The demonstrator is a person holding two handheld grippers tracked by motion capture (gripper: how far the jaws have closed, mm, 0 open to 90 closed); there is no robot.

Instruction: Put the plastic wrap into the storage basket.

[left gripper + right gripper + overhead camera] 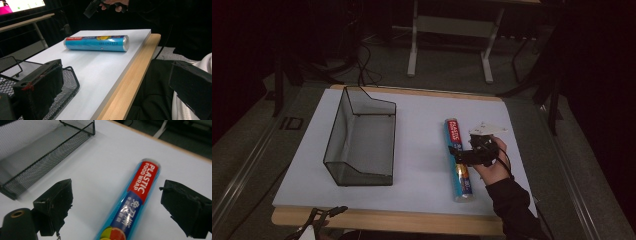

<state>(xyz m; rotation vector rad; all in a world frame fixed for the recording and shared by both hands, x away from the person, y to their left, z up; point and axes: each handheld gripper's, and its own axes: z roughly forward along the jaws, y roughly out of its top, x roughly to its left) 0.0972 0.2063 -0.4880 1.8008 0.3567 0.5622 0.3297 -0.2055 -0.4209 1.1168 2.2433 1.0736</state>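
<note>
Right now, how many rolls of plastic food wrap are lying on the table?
1. The food wrap roll lies on the right half of the white table, between the open jaws of the right gripper, right of the mesh basket.

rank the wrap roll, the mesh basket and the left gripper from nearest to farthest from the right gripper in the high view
1. Wrap roll: directly under the right gripper, on the mat's right side.
2. Mesh basket: to the left across the mat, open fingers of the right gripper not near it.
3. Left gripper: at the table's near wooden edge, bottom left, beyond the basket's near corner.
</note>
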